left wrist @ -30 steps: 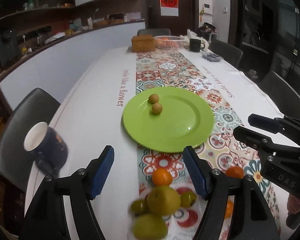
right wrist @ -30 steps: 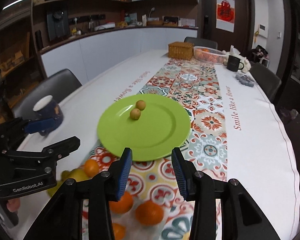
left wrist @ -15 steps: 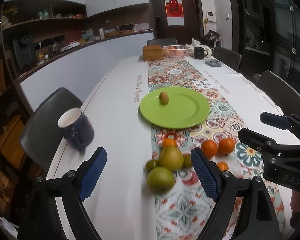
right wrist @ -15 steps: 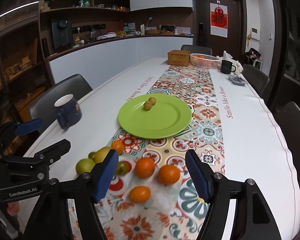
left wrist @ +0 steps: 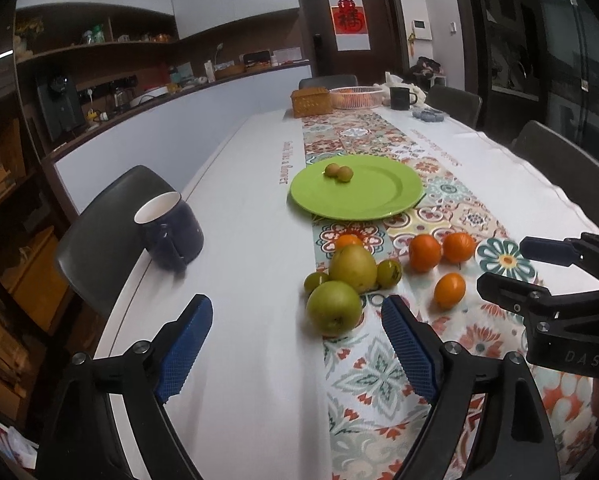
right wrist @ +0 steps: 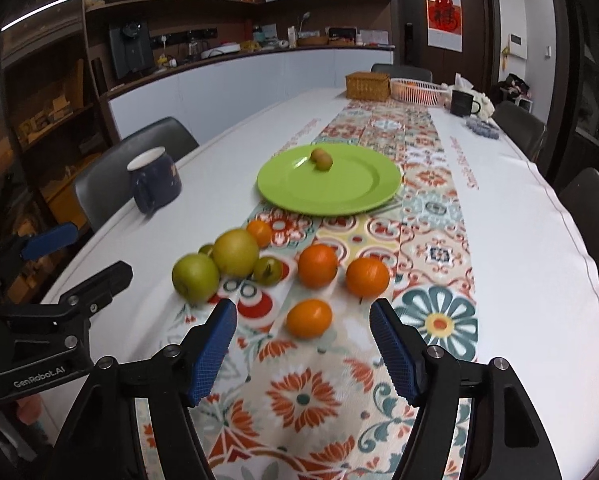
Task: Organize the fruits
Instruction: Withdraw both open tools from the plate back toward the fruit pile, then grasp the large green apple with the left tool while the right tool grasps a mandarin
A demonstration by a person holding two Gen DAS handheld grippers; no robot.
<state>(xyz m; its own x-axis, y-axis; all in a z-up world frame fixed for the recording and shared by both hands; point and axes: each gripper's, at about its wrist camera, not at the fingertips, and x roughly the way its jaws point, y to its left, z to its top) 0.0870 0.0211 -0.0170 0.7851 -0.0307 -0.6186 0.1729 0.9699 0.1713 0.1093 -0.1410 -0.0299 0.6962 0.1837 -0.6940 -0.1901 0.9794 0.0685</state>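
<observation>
We hold both grippers over the near end of the surface (left wrist: 235,240), short of the loose fruit, with the green plate (left wrist: 379,196) as our landmark further along the patterned runner (right wrist: 431,208). The left gripper (left wrist: 297,344) stands released and empty; its jaws have just been opening and nothing lies between them. The right gripper (right wrist: 303,346) is likewise released and empty, its jaws having just been opening too. The relation that governs the next move: the near orange (right wrist: 309,319) lies directly ahead of the right gripper, on the near side of the plate, centred on the gap between the pads, its long axis running across the gap. The green apple (left wrist: 334,307) lies ahead of the left gripper, offset toward its right pad, touching the yellow pear (left wrist: 353,269) behind it. We judge the right gripper the better aligned for the orange and the left for the apple. Two further oranges (right wrist: 317,266) sit between the near orange and the plate. Two small brown fruits (left wrist: 339,172) already rest on the plate. A blue mug (left wrist: 171,232) stands left of the plate, well apart. Two small green fruits flank the pear; their kind is hard to make out. An orange behind the pear is largely hidden.
</observation>
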